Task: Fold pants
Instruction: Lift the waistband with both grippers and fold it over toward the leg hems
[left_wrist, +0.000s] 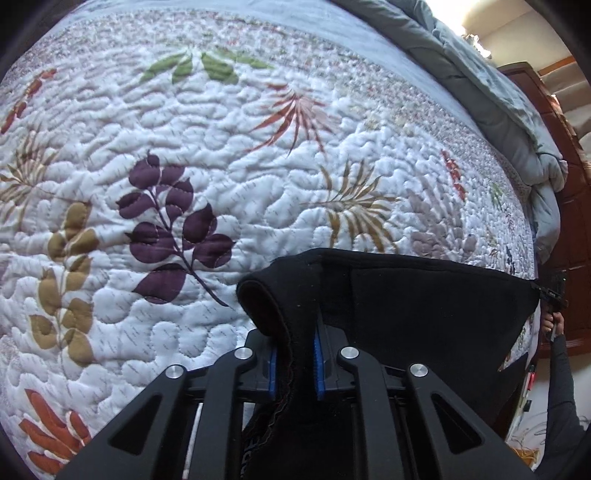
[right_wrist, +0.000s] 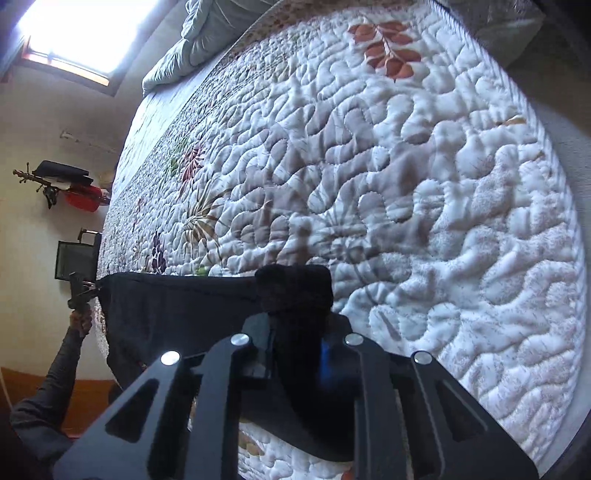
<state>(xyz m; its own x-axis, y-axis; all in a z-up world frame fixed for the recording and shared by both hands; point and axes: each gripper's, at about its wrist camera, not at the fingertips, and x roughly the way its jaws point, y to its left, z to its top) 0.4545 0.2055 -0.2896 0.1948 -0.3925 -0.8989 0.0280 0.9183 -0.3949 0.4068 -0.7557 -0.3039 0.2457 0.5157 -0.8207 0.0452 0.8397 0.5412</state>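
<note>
The pants (left_wrist: 424, 295), black, are held stretched between the two grippers above a quilt (left_wrist: 229, 155). In the left wrist view, the left gripper (left_wrist: 295, 363) is closed on a bunched black edge of the pants; the fabric passes between the blue pads (left_wrist: 318, 363) and curls over toward 11 o'clock of the gripper. From there the cloth runs taut toward 3 o'clock, where its far corner is clamped by the right gripper (left_wrist: 554, 295), seen small at the frame edge. The hand (left_wrist: 552, 323) holding that gripper and a dark sleeve are seen below it, toward 5 o'clock.

In the right wrist view, the right gripper (right_wrist: 295, 354) is closed on a dark fold of the pants (right_wrist: 177, 310); detail between the fingers is dim and blurred, though a blue pad (right_wrist: 325, 356) shows at the right. The cloth extends toward 9 o'clock, ending at the left gripper (right_wrist: 83, 291), which grips the far corner. The hand (right_wrist: 81, 321) is seen beneath it.

The quilt (right_wrist: 424, 203) is white with stitched ripples and printed leaves in purple, tan, green and rust. A grey duvet (left_wrist: 491, 85) lies bunched at 1 o'clock in the left view. A bright window (right_wrist: 74, 33) is noted at 11 o'clock in the right view, with a wall (right_wrist: 37, 240) below it.
</note>
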